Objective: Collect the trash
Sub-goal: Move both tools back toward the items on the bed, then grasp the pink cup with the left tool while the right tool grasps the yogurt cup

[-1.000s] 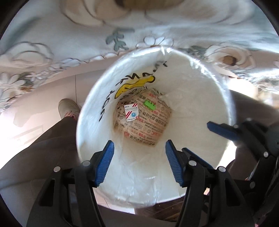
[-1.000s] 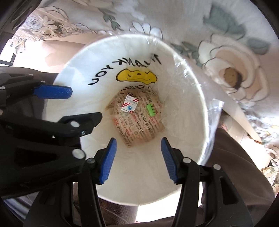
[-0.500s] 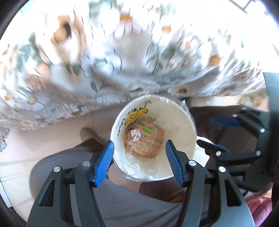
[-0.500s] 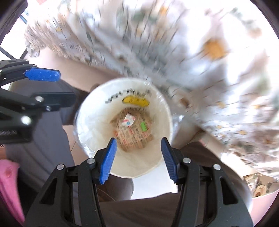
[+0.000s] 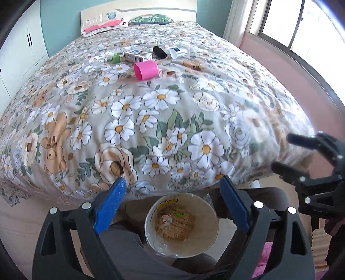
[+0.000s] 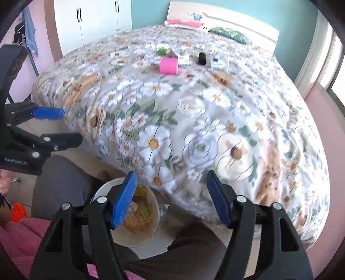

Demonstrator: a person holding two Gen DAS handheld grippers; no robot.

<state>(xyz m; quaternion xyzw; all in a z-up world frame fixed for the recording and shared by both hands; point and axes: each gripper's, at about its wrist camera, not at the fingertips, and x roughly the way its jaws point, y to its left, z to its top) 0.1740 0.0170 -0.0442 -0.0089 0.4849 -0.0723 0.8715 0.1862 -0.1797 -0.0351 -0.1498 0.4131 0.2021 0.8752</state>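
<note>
A white bag-lined trash bin [image 5: 212, 224] stands on the floor at the foot of the bed, between the person's legs; paper wrappers lie in it. It also shows in the right wrist view [image 6: 148, 232]. On the far part of the bed lie a pink cup [image 5: 146, 70], a green cap [image 5: 116, 58], a small white box [image 5: 137, 55], a black cylinder [image 5: 159, 52] and a white cup [image 5: 177, 52]. My left gripper [image 5: 172, 206] is open and empty above the bin. My right gripper [image 6: 172, 200] is open and empty.
The floral bedspread [image 5: 163, 112] fills both views. Pillows [image 5: 148, 19] lie at the headboard. White wardrobes [image 6: 94, 19] stand at the left, a window [image 5: 301, 25] at the right. The person's grey-trousered legs [image 6: 60, 183] flank the bin.
Both grippers have lifted up and away from the bin and tilted up toward the bed. The bin looks much smaller now and the bed top with its items has come into view.
</note>
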